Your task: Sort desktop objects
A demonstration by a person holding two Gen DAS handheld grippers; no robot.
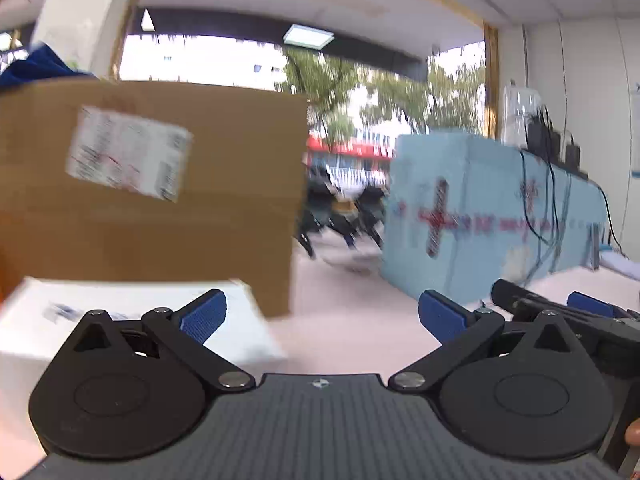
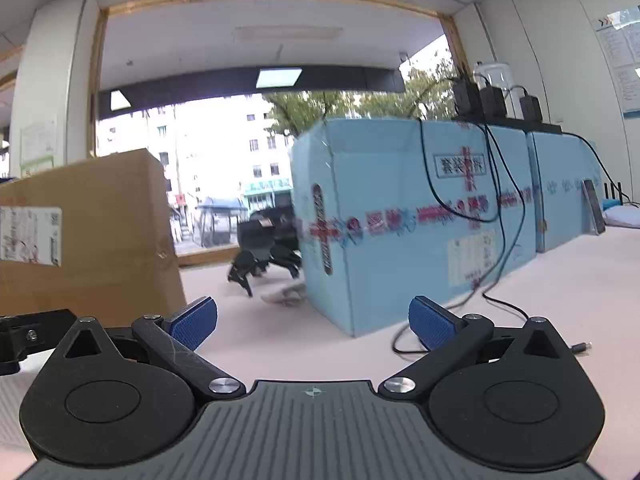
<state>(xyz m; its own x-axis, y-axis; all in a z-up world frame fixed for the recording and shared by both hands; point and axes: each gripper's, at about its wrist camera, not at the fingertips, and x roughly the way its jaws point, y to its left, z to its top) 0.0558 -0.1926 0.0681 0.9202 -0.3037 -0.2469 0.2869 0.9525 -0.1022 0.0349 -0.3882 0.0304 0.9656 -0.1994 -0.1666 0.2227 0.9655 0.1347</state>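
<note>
White box (image 1: pixel 132 320) sits on the counter (image 1: pixel 352 304) at my left tool's 10 o'clock, just behind its left finger, right up against the big cardboard box (image 1: pixel 160 200) behind it; whether they touch I cannot tell, the left view is motion-blurred. Cardboard box carries a white shipping label (image 1: pixel 128 152), something blue piled on top at 11 o'clock.

Left tool (image 1: pixel 322 316): spread wide, blue pads (image 1: pixel 204 314) apart, nothing between them, only bare counter. Right tool (image 2: pixel 313 322): also spread wide, empty, blue pads (image 2: pixel 432 322) well apart.

In the left view my right tool shows at 3 o'clock, just beside the left one. In the right view a black part of the left tool pokes in at 9 o'clock.

Outward: light blue carton (image 2: pixel 400 220) with red cross markings at 1 o'clock in the right view, a second one beside it further right. Black cables (image 2: pixel 496 240) hang down its face and trail onto the counter, a loose plug end at 3 o'clock. Black chargers (image 2: pixel 492 100) sit on top of the cartons. A black clamp-like gadget (image 2: pixel 264 256) lies at 12 o'clock between cardboard box and blue carton; too blurred to say more. Window (image 2: pixel 216 168) behind, street and trees outside.
</note>
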